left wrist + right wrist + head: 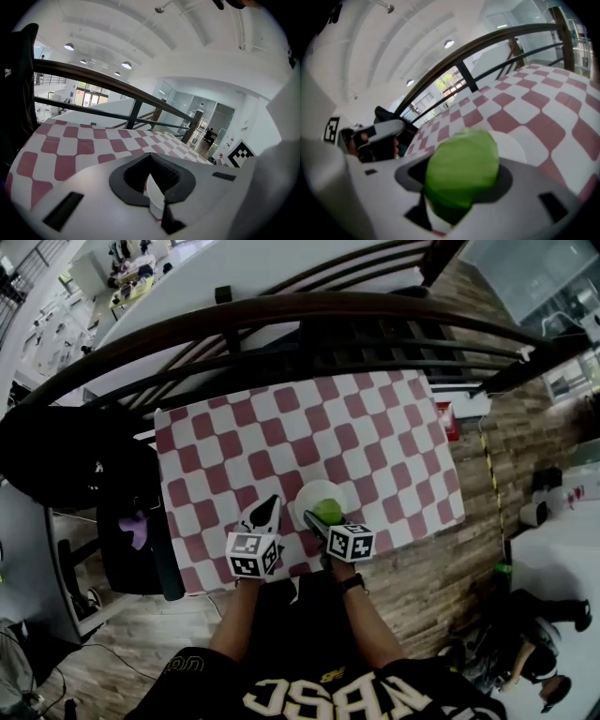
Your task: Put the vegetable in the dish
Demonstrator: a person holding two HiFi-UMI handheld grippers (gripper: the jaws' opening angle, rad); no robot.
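A green leafy vegetable (pixel 329 511) (pixel 461 171) is clamped between the jaws of my right gripper (pixel 325 519), just above the near part of a white dish (pixel 305 502) (pixel 514 143). The dish sits on the red-and-white checkered tablecloth (pixel 281 427) near its front edge. Whether the vegetable touches the dish I cannot make out. My left gripper (pixel 269 510) hovers just left of the dish with its jaws drawn together to a point and nothing in them. It also appears in the right gripper view as a grey shape, the left gripper (pixel 377 133).
A dark curved railing (pixel 281 315) runs along the far side of the table. A black chair (pixel 131 531) stands at the table's left edge. Wooden flooring (pixel 441 568) lies to the right and front. The checkered cloth beyond the dish bears no other objects.
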